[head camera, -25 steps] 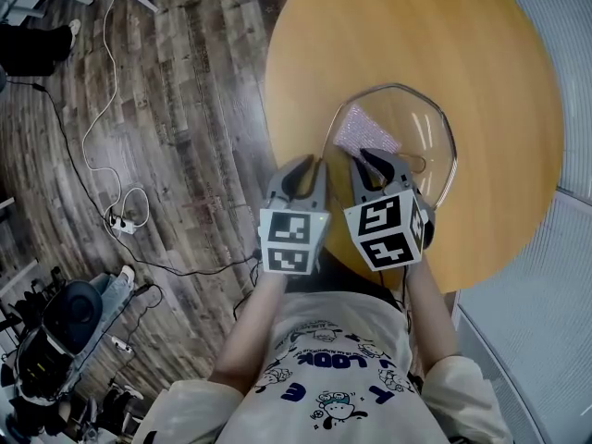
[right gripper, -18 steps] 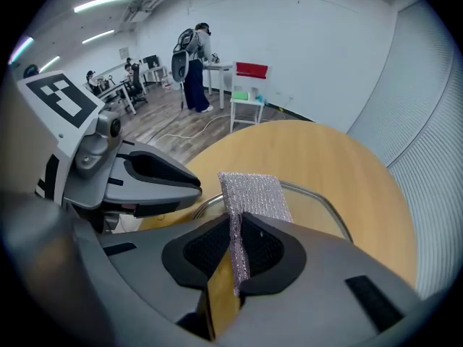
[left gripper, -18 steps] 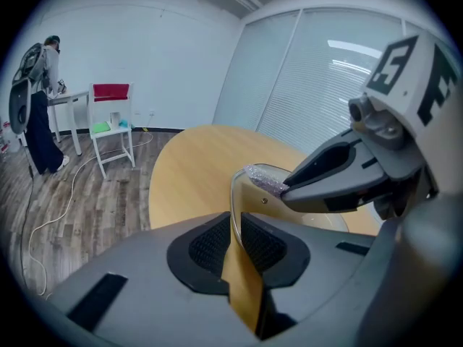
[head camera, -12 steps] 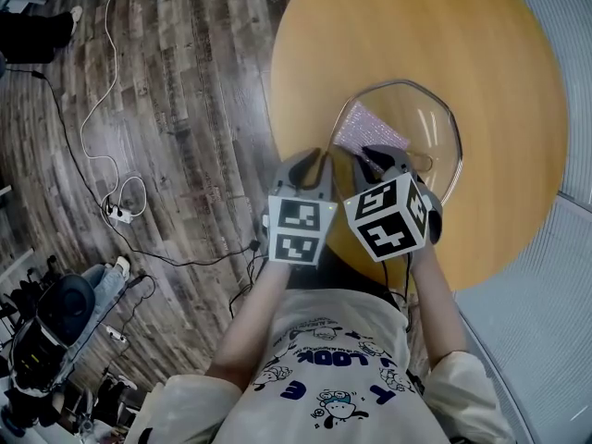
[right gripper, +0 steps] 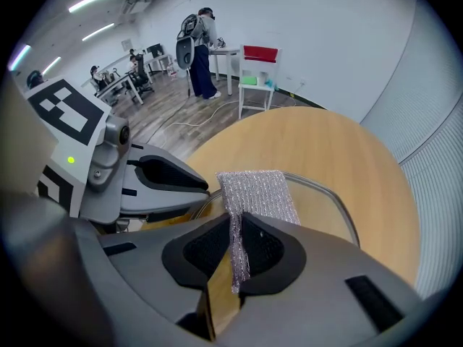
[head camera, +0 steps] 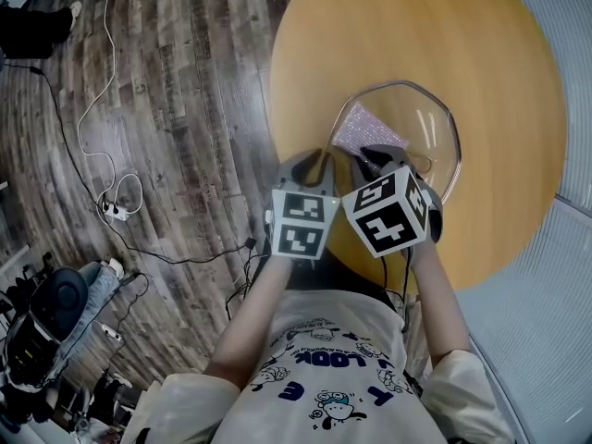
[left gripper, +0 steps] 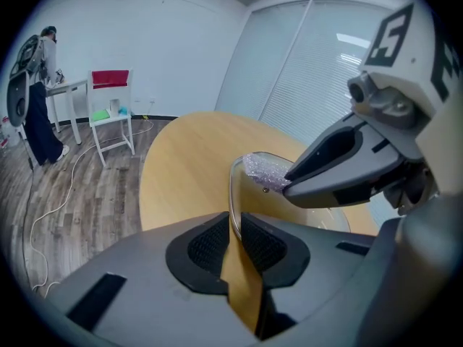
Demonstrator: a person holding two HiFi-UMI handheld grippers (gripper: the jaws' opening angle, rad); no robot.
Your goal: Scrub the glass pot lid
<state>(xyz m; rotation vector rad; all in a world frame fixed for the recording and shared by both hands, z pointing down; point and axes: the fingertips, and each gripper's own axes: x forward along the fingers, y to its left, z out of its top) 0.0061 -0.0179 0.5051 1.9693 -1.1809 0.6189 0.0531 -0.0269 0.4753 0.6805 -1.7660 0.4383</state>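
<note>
The glass pot lid (head camera: pixel 427 137) with a metal rim is held tilted above the round wooden table (head camera: pixel 388 26). My left gripper (head camera: pixel 312 163) is shut on the lid's near rim (left gripper: pixel 233 201). My right gripper (head camera: pixel 375 155) is shut on a silvery scrub pad (head camera: pixel 368 129), which lies against the glass. In the right gripper view the scrub pad (right gripper: pixel 257 190) stands up from between the jaws, in front of the pot lid (right gripper: pixel 329 208). In the left gripper view the scrub pad (left gripper: pixel 262 170) sits at the lid's top edge under the right gripper.
The table's edge (head camera: pixel 277 128) runs just left of the grippers, with wood floor (head camera: pixel 185 109) and a white cable (head camera: pixel 106 155) beyond. A white chair (right gripper: pixel 257 71) and a person (right gripper: pixel 202 42) stand far off. Ribbed wall panels (head camera: pixel 546 322) lie to the right.
Both grippers and the lid have shifted slightly right and toward me in the head view. Each grip is unchanged.
</note>
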